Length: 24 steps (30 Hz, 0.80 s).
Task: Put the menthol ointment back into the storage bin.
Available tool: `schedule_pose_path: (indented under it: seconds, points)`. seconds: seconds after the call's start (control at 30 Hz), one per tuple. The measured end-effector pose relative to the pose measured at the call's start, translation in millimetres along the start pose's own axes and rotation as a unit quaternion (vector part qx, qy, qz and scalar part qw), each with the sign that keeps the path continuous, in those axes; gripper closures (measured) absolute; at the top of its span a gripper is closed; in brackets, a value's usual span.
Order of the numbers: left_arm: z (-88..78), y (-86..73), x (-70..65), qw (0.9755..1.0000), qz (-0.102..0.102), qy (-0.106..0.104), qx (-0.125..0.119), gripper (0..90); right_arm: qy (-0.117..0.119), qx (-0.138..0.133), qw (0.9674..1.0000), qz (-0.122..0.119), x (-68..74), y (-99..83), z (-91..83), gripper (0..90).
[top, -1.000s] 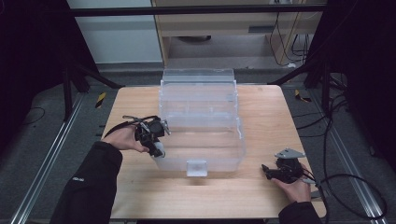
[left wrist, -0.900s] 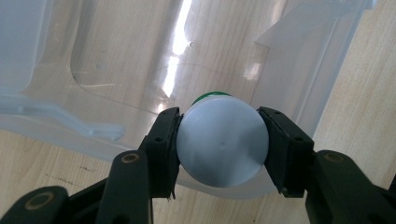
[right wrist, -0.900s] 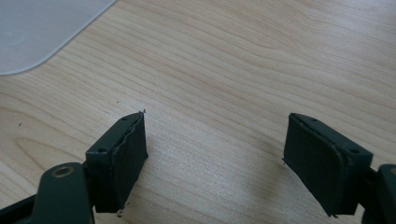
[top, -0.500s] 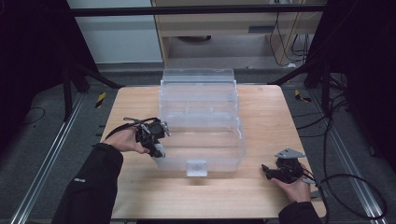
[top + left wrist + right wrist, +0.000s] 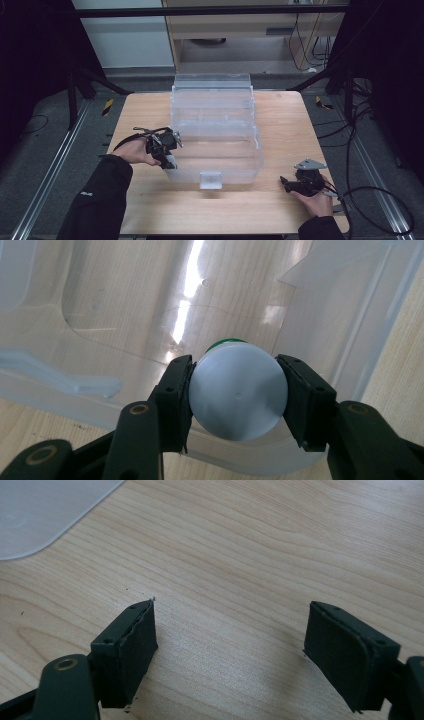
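Note:
A round white-ended object (image 5: 237,395) with a green part behind it sits between the jaws of my left gripper (image 5: 234,361), which is shut on it. The pads press it from both sides. In the high view the left gripper (image 5: 167,150) is at the front left corner of a clear plastic storage box (image 5: 255,145), and the object hangs over the box wall (image 5: 125,315). My right gripper (image 5: 287,184) rests low at the table's front right, and its jaws (image 5: 232,611) stand open over bare wood with nothing between them.
The clear box stands mid-table with a lid (image 5: 212,82) raised at its back and a latch (image 5: 210,179) on its front wall. A frosted corner of it (image 5: 40,515) shows in the right gripper view. Wooden tabletop (image 5: 150,210) lies around it; cables trail off to the right.
The left gripper has edged slightly to the right, toward the box, still holding the object. The right hand has stayed where it was.

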<state>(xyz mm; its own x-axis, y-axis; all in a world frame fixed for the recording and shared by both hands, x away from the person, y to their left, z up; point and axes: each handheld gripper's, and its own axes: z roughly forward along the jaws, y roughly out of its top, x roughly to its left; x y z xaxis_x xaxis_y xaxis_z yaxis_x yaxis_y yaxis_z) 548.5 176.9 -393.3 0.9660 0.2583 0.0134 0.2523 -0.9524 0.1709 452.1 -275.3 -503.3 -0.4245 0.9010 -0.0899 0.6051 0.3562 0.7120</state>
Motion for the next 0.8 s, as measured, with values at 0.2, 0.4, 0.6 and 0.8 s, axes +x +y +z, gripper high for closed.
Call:
schedule_pose_path:
  seconds: [0.2,0.4,0.6,0.8]
  points:
    - [0.6,0.1,-0.2,1.0,0.002,-0.002,0.001,49.3,0.0,0.0,1.0,0.0,0.1,0.0,-0.1,20.7]
    - [-4.2,-2.2,-0.2,0.9999,0.002,0.0,-0.01,48.5,0.0,0.0,1.0,0.0,0.0,0.0,-0.1,20.6]
    - [-13.0,-6.0,-2.2,0.9996,0.002,0.004,-0.029,47.7,-0.001,0.001,1.0,0.0,0.0,0.0,-0.3,20.5]
    - [-26.3,-12.7,-4.9,0.9982,-0.002,0.017,-0.057,46.7,-0.001,0.002,1.0,0.002,-0.1,0.2,-0.6,20.4]
